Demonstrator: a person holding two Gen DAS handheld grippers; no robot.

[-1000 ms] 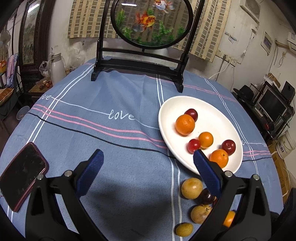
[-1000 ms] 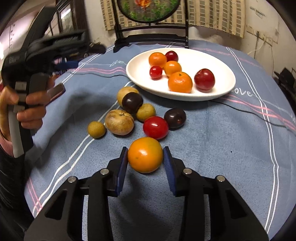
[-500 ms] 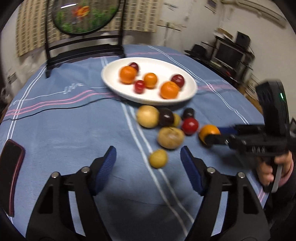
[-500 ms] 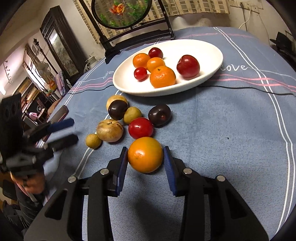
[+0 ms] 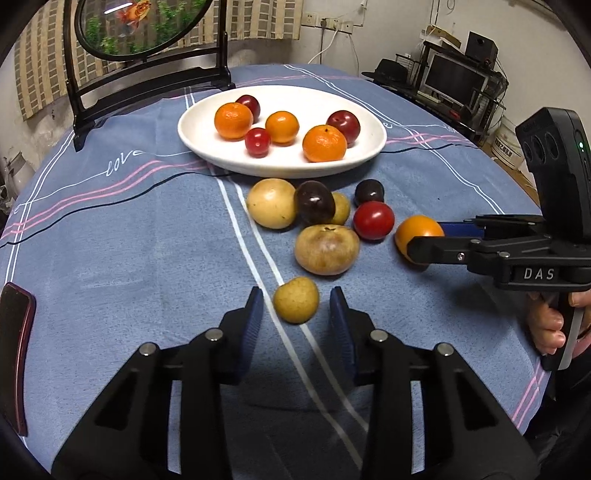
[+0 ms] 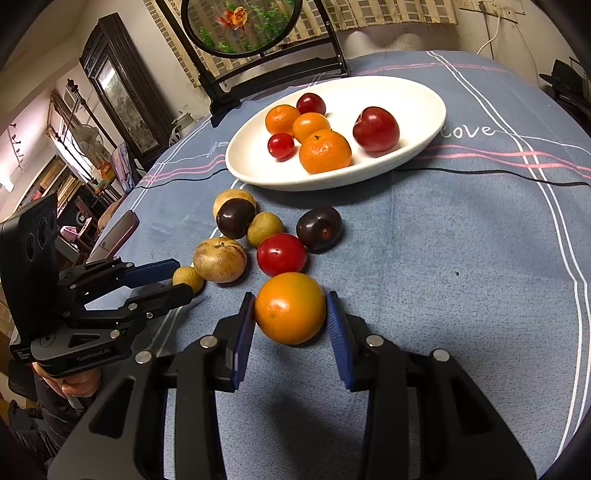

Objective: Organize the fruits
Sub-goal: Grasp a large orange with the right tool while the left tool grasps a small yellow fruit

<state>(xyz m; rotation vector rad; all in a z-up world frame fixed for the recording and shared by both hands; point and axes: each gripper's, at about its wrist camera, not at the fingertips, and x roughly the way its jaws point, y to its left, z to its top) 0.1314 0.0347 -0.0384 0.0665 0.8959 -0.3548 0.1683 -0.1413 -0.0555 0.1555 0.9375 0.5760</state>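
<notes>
A white oval plate (image 5: 199, 142) (image 6: 255, 173) holds several oranges and red plums. Loose fruit lies on the cloth in front of it: a brown round fruit (image 5: 327, 249) (image 6: 220, 259), a red plum (image 5: 373, 220) (image 6: 281, 254), dark plums and yellow fruits. My left gripper (image 5: 296, 301) (image 6: 168, 278) is open, its pads either side of a small yellow fruit (image 5: 296, 299) (image 6: 188, 278), with gaps on both sides. My right gripper (image 6: 290, 308) is shut on an orange (image 6: 290, 307) (image 5: 419, 230) that rests on the cloth.
A blue striped tablecloth (image 5: 129, 240) covers the round table. A red-cased phone (image 5: 14, 354) (image 6: 114, 236) lies at the left edge. A black framed fish screen (image 5: 147, 33) stands behind the plate. Shelves and a monitor (image 5: 454, 81) stand beyond the table's right.
My left gripper has swung round to the fruit pile, moved in and narrowed around the small yellow fruit. My right gripper stays on the orange.
</notes>
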